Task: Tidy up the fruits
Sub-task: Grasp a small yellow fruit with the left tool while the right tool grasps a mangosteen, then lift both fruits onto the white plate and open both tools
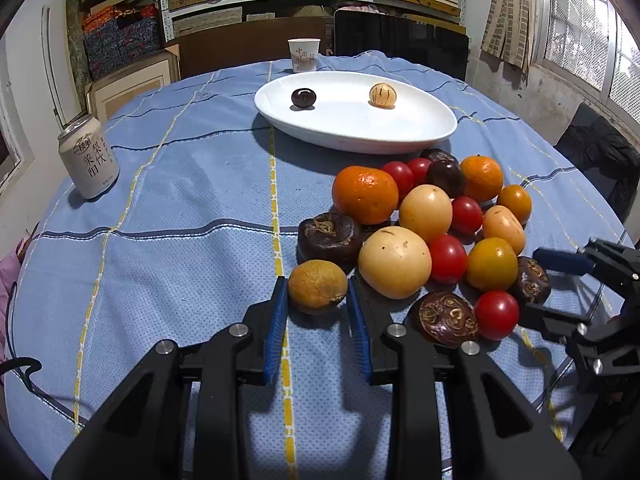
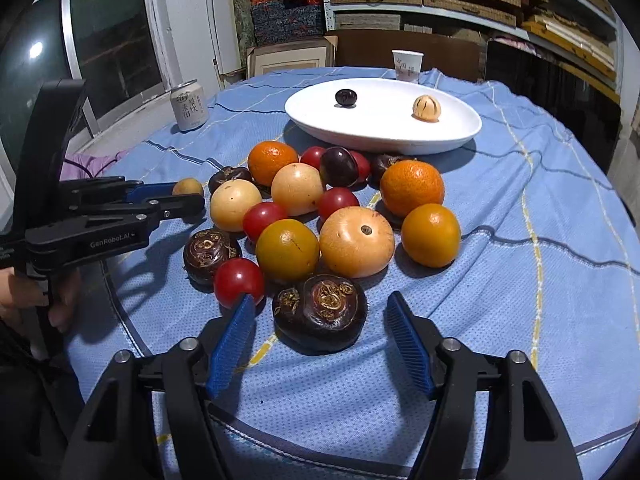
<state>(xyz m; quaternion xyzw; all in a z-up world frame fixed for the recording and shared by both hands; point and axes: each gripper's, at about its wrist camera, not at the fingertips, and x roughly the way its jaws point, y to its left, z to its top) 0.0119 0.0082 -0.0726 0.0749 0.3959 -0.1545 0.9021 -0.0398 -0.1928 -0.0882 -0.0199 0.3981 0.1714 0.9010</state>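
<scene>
A pile of fruits lies on the blue tablecloth: oranges (image 1: 365, 194), pale yellow round fruits (image 1: 394, 262), red tomatoes (image 1: 447, 258) and dark water chestnuts (image 1: 329, 236). My left gripper (image 1: 318, 294) is open, its blue pads on either side of a small brownish-yellow fruit (image 1: 317, 286), which also shows in the right wrist view (image 2: 188, 187). My right gripper (image 2: 322, 316) is open around a dark water chestnut (image 2: 320, 311). A white oval plate (image 1: 360, 136) behind the pile holds a dark plum (image 1: 303, 98) and a tan striped fruit (image 1: 383, 96).
A white drink can (image 1: 89, 158) stands at the table's left. A paper cup (image 1: 304, 54) stands behind the plate. Shelves with boxes fill the back wall. A dark chair (image 1: 400, 44) stands beyond the table.
</scene>
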